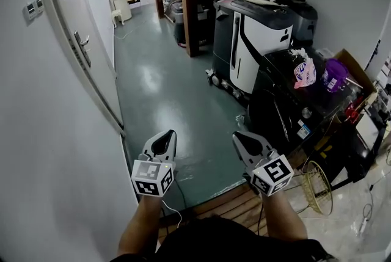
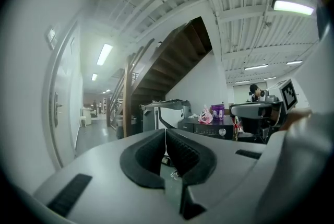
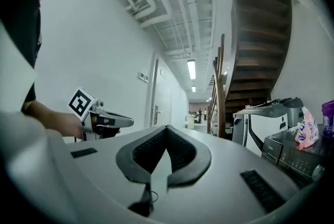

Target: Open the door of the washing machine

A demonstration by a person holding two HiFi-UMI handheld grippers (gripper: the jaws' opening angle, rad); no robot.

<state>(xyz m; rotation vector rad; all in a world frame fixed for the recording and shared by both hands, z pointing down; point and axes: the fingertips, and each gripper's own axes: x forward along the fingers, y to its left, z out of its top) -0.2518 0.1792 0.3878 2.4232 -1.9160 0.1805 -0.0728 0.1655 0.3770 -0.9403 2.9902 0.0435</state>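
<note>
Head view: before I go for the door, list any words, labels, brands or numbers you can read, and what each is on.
No text is clear enough to quote.
Pink printed bag on the black washing machine: lettering, too blurred to read.
Purple tub beside the bag: label too small to read.
Blue-and-white sticker on the machine's front: unreadable.
Left gripper and right gripper: black-and-white square codes on their cubes, no words.

Open floor (image 1: 165, 90) runs ahead between the wall (image 1: 36, 163) at left and the washer (image 1: 287, 111) at right; a bag (image 1: 303, 73) and jar (image 1: 334, 74) crowd its top.
</note>
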